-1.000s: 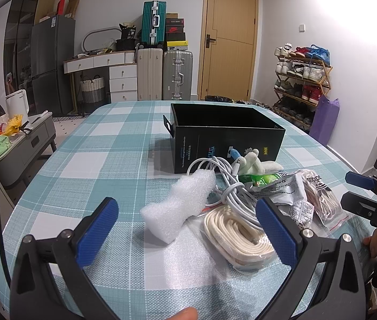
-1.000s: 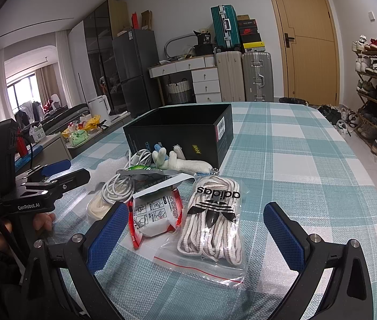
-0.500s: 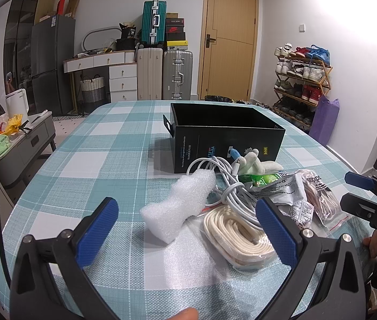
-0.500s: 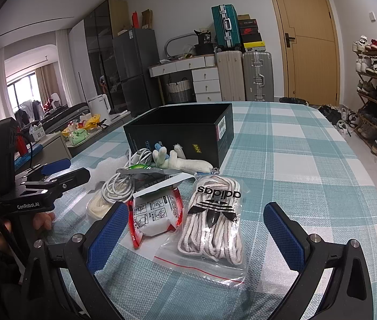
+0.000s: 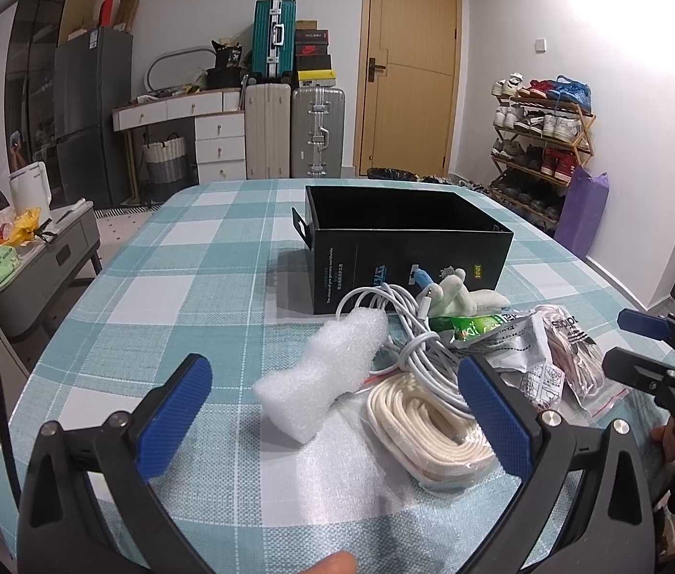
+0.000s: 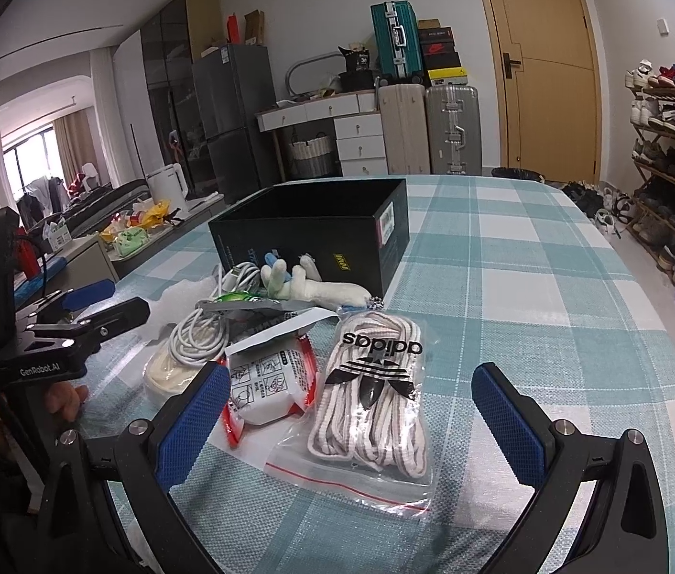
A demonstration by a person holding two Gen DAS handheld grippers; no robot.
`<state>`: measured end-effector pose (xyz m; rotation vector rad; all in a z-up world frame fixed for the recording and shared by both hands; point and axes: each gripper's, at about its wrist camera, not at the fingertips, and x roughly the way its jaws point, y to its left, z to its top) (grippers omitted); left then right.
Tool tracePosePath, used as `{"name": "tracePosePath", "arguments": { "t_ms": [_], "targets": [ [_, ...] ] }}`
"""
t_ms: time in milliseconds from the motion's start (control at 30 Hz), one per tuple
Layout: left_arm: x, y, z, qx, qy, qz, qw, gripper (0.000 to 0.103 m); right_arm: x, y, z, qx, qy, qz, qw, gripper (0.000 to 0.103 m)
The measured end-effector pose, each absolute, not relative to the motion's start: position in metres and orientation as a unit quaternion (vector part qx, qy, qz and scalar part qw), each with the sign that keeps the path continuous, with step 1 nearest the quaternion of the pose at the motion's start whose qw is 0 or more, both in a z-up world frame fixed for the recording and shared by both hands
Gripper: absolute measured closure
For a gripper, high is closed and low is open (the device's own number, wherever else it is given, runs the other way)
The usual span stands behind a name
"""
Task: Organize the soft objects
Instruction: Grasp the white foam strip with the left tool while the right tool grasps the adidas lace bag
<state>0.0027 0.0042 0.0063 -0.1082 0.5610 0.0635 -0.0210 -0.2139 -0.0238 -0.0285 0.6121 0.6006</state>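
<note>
Two hand-held grippers, left point(image 5: 335, 411) and right point(image 6: 352, 416), both spread and holding nothing, above the table point(image 5: 184, 258). Soft items, foam point(image 5: 323, 373) to laces point(image 6: 375, 382), cluster before the box point(image 5: 404, 244); bare cloth flanks them.

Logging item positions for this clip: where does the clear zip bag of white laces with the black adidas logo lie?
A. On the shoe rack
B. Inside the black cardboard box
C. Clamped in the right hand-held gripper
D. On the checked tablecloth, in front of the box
D: the clear zip bag of white laces lies flat on the teal checked tablecloth, nearer the camera than the open black cardboard box, between the open fingers of the right hand-held gripper, untouched.
</note>
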Motion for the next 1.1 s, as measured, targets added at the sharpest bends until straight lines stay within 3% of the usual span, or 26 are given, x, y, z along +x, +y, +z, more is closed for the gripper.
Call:
{"name": "tracePosePath", "arguments": {
  "t_ms": [833,1100],
  "targets": [
    [0.038,0.014,0.008,-0.017,0.320,0.045,0.946,0.000,0.020,-0.202,-0.032,-0.051,0.387,0.230,0.892,0.001],
    [0.048,0.017,-0.002,-0.013,0.351,0.056,0.935,0.003,0.034,-0.202,-0.041,-0.052,0.410,0.227,0.882,0.014]
  ]
}}
